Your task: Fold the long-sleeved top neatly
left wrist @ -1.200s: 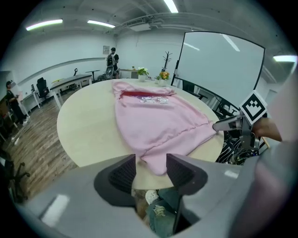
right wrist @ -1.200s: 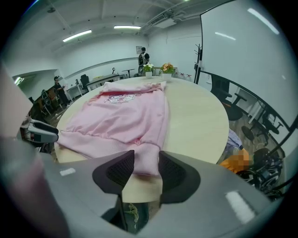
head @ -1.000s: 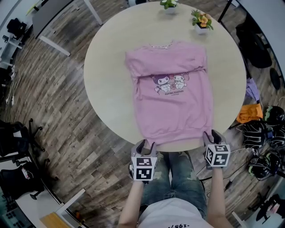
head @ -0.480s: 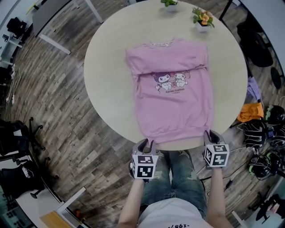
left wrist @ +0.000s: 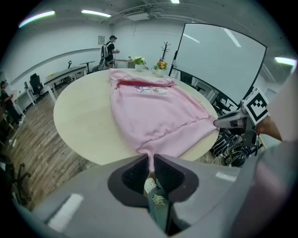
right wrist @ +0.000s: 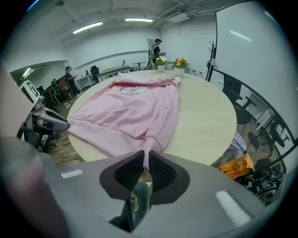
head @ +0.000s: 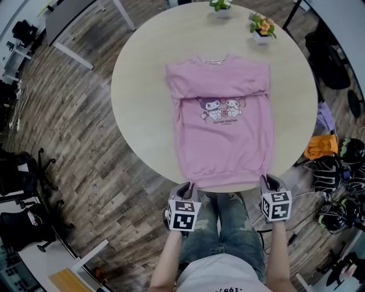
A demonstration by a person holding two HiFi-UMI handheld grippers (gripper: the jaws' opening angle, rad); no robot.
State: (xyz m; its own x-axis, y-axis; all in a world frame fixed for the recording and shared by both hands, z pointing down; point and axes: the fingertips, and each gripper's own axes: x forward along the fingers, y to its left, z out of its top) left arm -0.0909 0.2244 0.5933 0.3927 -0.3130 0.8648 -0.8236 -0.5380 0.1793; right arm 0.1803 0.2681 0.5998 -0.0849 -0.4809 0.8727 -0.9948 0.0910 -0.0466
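Observation:
A pink long-sleeved top [head: 222, 137] with a cartoon print lies flat on the round table [head: 142, 102], both sleeves folded in across the chest. Its hem reaches the table's near edge. My left gripper [head: 187, 186] is shut on the hem's left corner, and in the left gripper view a pinch of pink cloth [left wrist: 150, 160] stands between the pads. My right gripper [head: 269, 181] has just been closing on the hem's right corner. A fold of the hem [right wrist: 145, 160] is pressed between its pads in the right gripper view.
Two small flower pots [head: 221, 5] [head: 260, 27] stand at the table's far edge. Right of the table, the floor holds an orange cloth [head: 319, 145] and black gear with cables [head: 336, 171]. Office chairs [head: 17, 177] stand at the left. The person's jeans [head: 228, 222] show below the table edge.
The right gripper's jaws have closed onto the hem's right corner and it has shifted slightly. The left gripper keeps its hold on the left corner.

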